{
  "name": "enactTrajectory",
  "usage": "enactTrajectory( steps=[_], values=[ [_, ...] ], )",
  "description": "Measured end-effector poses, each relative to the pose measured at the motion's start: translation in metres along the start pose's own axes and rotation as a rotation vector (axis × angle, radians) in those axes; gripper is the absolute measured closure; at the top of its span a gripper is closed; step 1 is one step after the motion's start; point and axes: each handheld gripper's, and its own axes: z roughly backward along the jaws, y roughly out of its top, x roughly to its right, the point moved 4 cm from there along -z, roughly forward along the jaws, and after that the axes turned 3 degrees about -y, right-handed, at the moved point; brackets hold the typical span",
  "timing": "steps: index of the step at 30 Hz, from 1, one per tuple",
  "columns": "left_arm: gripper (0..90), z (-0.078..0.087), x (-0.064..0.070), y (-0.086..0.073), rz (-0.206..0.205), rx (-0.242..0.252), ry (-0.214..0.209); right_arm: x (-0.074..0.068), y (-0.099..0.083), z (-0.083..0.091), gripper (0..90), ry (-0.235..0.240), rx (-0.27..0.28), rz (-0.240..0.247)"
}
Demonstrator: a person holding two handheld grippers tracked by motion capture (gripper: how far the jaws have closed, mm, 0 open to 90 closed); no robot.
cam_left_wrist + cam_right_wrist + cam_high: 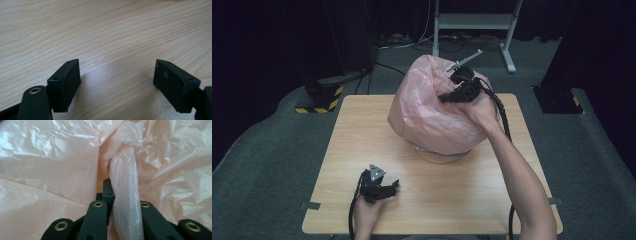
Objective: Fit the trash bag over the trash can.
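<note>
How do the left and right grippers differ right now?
The left gripper has its jaws wide apart with nothing between them; the right gripper is shut on a twisted strand of the pink bag. The left sits low over the bare wooden table near its front edge; the right is raised at the bag's top. Both are black and hand-held.

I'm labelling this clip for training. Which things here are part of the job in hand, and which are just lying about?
In the job:
pink plastic bag, its twisted strip pinched in the right gripper
basket under the bag

Not in it now:
left gripper, open, idle over the table
metal stand and cables on the floor behind
</note>
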Motion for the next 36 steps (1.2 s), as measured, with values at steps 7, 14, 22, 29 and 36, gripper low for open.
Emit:
enactTrajectory(
  steps=[7,14,22,29,36],
  values=[
    [21.9,0.0,0.0,0.0,0.002,0.0,0.0,0.001,0.0,0.007,73.1,-0.007,0.013,-0.01],
    [21.9,0.0,0.0,0.0,0.0,0.0,0.001,0.002,-0.002,0.018,70.9,-0.004,0.035,-0.005],
    [21.9,0.0,0.0,0.0,0.003,0.0,0.0,0.002,-0.005,0.018,64.4,0.013,0.009,-0.009],
    [21.9,0.0,0.0,0.0,0.0,0.0,0.001,0.002,-0.004,0.008,55.7,0.023,-0.013,-0.012],
    [21.9,0.0,0.0,0.0,0.0,0.0,0.0,0.001,-0.005,0.008,69.4,0.017,-0.018,-0.003]
  ],
)
